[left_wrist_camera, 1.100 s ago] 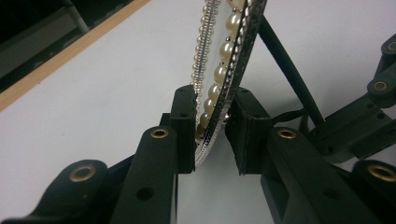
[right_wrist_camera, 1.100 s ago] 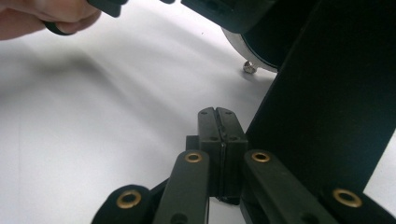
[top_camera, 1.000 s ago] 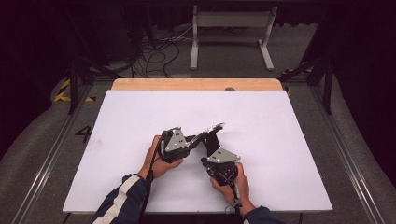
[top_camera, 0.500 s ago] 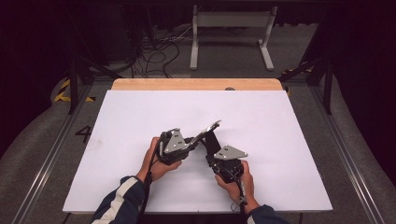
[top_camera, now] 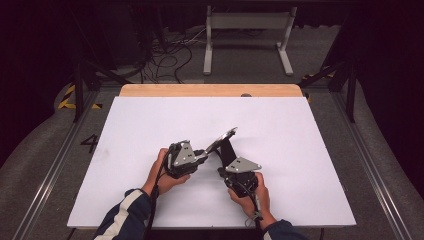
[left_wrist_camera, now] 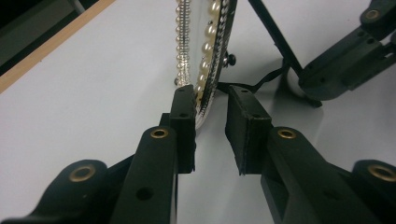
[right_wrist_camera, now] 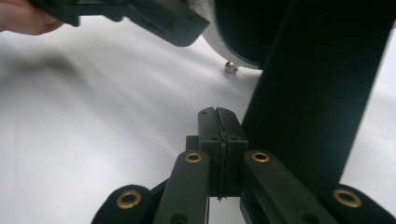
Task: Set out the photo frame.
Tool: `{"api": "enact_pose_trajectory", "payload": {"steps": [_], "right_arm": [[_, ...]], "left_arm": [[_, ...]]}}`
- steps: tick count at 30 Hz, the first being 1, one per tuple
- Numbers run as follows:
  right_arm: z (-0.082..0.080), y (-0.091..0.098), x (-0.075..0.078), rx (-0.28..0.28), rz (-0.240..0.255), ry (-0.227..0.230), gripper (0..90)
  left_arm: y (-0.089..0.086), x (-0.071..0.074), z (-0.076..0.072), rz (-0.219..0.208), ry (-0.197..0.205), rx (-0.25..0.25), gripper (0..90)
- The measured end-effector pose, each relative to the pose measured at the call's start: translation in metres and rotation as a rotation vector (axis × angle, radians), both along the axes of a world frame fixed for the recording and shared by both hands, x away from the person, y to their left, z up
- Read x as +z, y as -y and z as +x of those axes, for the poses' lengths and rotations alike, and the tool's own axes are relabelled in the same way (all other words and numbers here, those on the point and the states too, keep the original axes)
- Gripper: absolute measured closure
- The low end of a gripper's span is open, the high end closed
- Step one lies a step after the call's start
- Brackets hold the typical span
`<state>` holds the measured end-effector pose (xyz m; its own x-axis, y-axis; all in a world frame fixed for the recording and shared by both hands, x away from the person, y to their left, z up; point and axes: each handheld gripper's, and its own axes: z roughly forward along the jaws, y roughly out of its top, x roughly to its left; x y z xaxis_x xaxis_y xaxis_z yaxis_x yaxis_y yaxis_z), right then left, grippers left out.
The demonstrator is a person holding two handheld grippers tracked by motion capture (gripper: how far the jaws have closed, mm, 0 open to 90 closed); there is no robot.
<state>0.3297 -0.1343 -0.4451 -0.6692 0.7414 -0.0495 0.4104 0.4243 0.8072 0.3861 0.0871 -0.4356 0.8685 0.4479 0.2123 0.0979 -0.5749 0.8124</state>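
Observation:
An oval frame (top_camera: 223,138) with a rim of pearl beads (left_wrist_camera: 205,56) stands tilted on the white table, propped by its black stand (top_camera: 229,150). My left gripper (top_camera: 204,153) is at the frame's lower end. Its jaws (left_wrist_camera: 210,100) flank the rim: one pad touches the beaded edge, and a narrow gap shows at the other pad. My right gripper (top_camera: 223,170) sits just right of it, beside the stand (right_wrist_camera: 317,93). Its pads (right_wrist_camera: 218,114) are pressed together, and I cannot tell whether anything thin lies between them.
The white sheet (top_camera: 300,150) covers the table, with a bare wooden strip (top_camera: 210,90) along its far edge. Cables and a metal floor stand (top_camera: 245,35) lie beyond the table. The other gripper shows across each gripper view (left_wrist_camera: 345,70) (right_wrist_camera: 140,14).

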Motion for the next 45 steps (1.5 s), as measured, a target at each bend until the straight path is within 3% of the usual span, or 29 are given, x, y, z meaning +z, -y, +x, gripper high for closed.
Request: {"api": "enact_pose_trajectory", "payload": {"steps": [4, 8, 14, 19, 21, 23, 27, 30, 35, 42, 45], "right_arm": [[0.002, 0.001, -0.003, -0.002, 0.0, -0.008, 90.0], [0.003, 0.002, -0.004, -0.003, 0.008, -0.017, 90.0], [0.003, 0.005, -0.006, -0.001, 0.02, -0.032, 90.0], [0.003, 0.005, -0.006, -0.005, 0.008, -0.021, 90.0], [0.002, 0.004, -0.007, -0.007, 0.015, -0.03, 90.0], [0.002, 0.004, -0.008, 0.01, 0.059, -0.063, 90.0], [-0.001, -0.004, -0.01, 0.022, 0.03, -0.047, 90.0], [-0.001, -0.005, -0.012, 0.013, 0.038, -0.058, 90.0], [-0.003, -0.011, -0.014, 0.011, 0.007, -0.034, 90.0], [0.003, -0.002, -0.015, -0.034, 0.005, -0.037, 90.0], [0.004, 0.001, -0.015, -0.026, 0.014, -0.047, 90.0]], "left_arm": [[-0.003, -0.002, 0.003, -0.027, -0.019, -0.002, 79.9], [-0.004, -0.002, 0.003, -0.027, -0.011, 0.0, 80.2], [-0.005, 0.001, 0.001, -0.065, -0.005, -0.006, 77.4], [0.001, -0.003, 0.003, -0.033, -0.017, -0.005, 74.0], [0.004, -0.008, 0.006, 0.0, -0.036, 0.012, 64.7], [0.004, -0.012, 0.007, -0.014, -0.046, 0.009, 67.5], [0.005, -0.014, 0.008, -0.019, -0.037, 0.023, 73.9], [0.003, -0.013, 0.009, -0.031, -0.035, 0.028, 73.6], [0.001, -0.011, 0.008, -0.071, -0.035, 0.015, 74.9], [0.0, -0.011, 0.008, -0.072, -0.033, 0.007, 78.9], [-0.001, -0.011, 0.009, -0.076, -0.042, 0.001, 78.9]]}}
